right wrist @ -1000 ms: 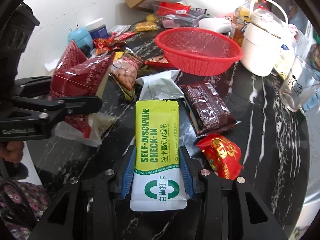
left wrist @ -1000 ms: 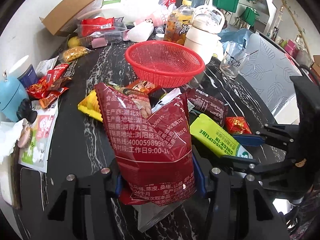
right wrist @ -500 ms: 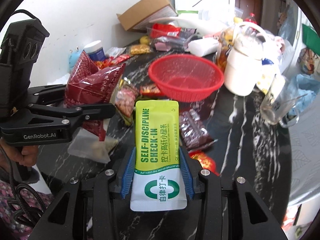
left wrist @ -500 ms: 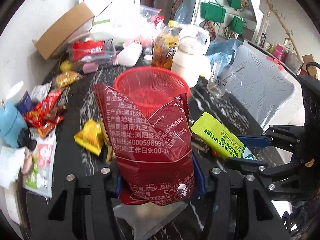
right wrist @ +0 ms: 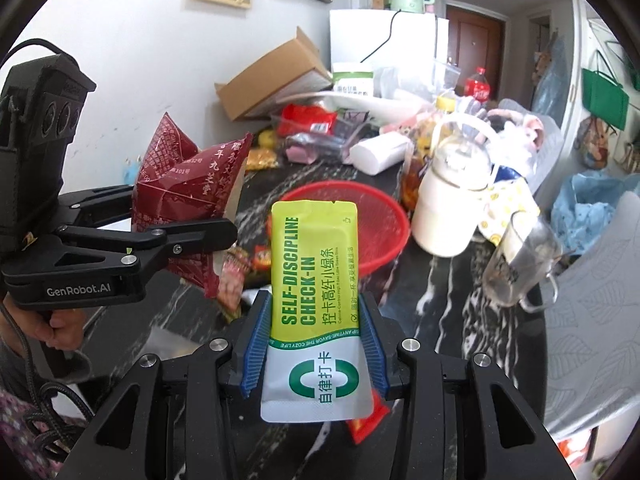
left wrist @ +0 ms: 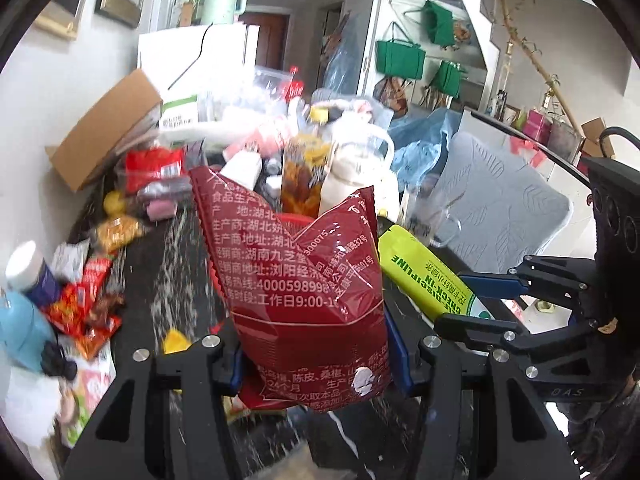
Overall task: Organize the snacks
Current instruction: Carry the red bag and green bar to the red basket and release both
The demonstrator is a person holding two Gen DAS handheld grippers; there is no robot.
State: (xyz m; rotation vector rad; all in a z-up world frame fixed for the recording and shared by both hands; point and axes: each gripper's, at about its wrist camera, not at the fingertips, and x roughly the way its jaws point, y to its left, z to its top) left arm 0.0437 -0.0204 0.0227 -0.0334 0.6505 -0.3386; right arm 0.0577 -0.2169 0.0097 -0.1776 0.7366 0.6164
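Progress is early: your left gripper (left wrist: 316, 364) is clamped on the red bag (left wrist: 304, 292) and your right gripper (right wrist: 314, 344) is clamped on the green sachet (right wrist: 316, 300), both held up off the table (right wrist: 452, 312) on the near side of the basket (right wrist: 384, 220). Basket looks empty as far as its visible part shows, so nothing is sorted yet. Left to do, by my read: drop these two in, then collect the loose packets (left wrist: 92, 308) lying left of the basket and those below the grippers.
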